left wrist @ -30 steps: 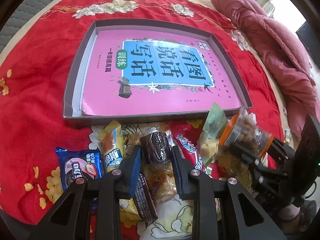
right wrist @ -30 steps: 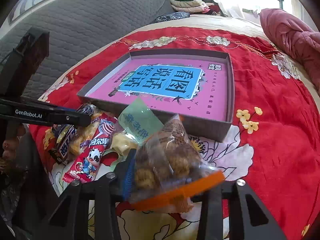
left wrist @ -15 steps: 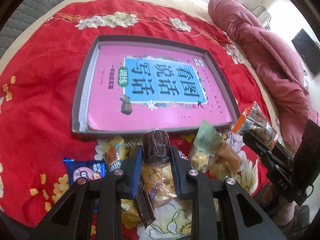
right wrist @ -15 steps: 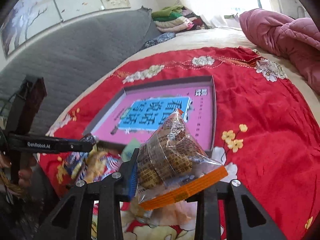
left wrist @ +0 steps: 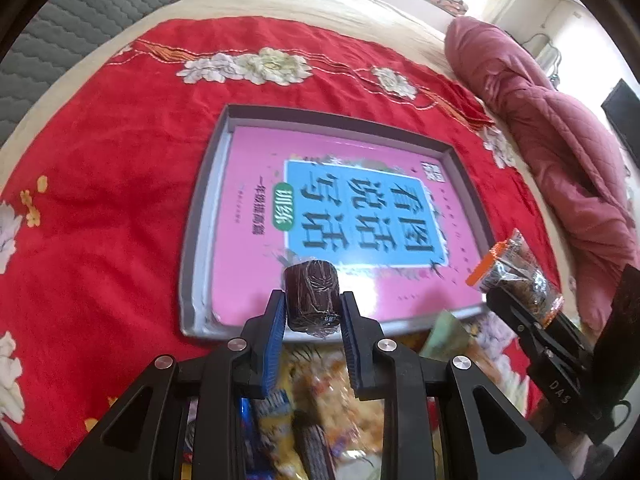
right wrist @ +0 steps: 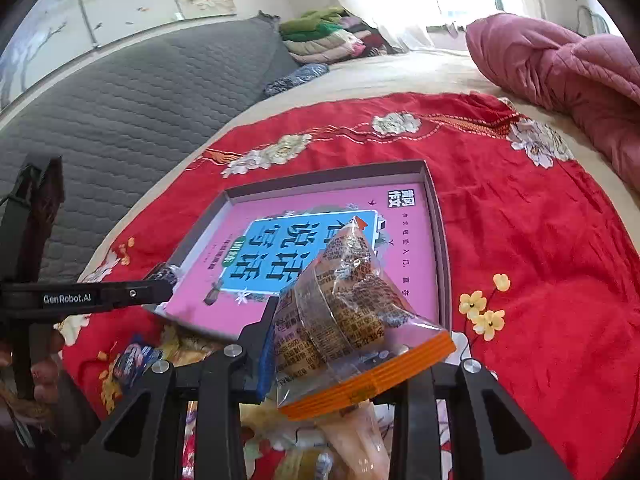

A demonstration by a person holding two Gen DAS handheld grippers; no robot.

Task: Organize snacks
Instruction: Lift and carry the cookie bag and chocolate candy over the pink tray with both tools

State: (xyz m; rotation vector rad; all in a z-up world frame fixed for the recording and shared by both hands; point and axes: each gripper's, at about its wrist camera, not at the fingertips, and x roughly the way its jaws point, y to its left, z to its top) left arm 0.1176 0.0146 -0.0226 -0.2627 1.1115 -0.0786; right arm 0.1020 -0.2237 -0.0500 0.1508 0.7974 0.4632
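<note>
1. My left gripper (left wrist: 312, 312) is clamped on a dark brown wrapped cake (left wrist: 311, 294), both blue pads pressed to its sides, raised over the near edge of the grey tray (left wrist: 192, 248).
2. My right gripper (right wrist: 344, 344) pinches a clear bag of brown biscuits (right wrist: 344, 308) with an orange sealed edge; only the left pad shows, the bag hides the other.
3. In the left wrist view, that bag (left wrist: 516, 276) sits at 3 o'clock, just off the tray's right rim.
4. A pink book (left wrist: 320, 216) with a blue title panel fills the tray, which lies on the red floral cloth (left wrist: 100, 200).
5. The loose snack pile (left wrist: 320, 400), blurred, lies at 6 o'clock beneath my left fingers.
</note>
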